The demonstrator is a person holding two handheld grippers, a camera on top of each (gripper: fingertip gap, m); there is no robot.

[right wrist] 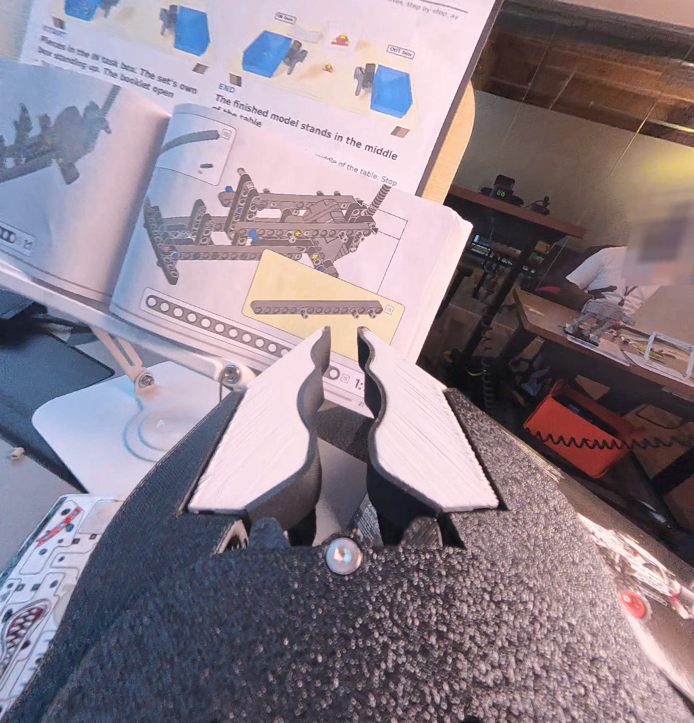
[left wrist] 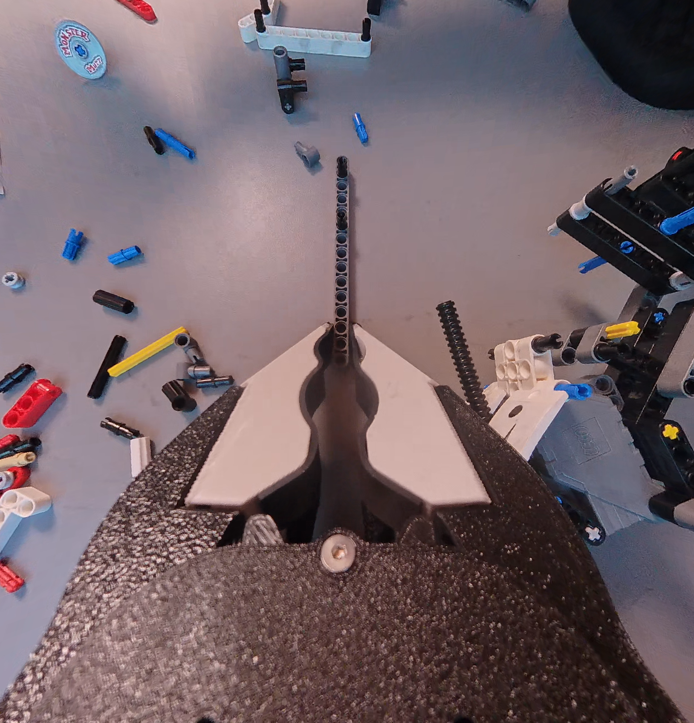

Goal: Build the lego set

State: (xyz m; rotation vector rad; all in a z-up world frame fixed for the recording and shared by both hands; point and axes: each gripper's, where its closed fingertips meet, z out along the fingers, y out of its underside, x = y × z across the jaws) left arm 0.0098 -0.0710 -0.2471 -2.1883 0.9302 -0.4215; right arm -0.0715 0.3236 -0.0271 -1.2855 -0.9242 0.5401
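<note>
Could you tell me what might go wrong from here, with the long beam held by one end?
1. The left gripper pinches the long grey beam only at its end; pressing could lever it loose.
2. Its two black pins look partly seated and might pop out.
3. The right gripper is open, giving no support.

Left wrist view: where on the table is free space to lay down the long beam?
The bare grey patch right of the long beam is widest, bordered by the blue pin above, the black assembly right and the ribbed hose below. The left side is crowded with loose pieces around the yellow axle.
</note>
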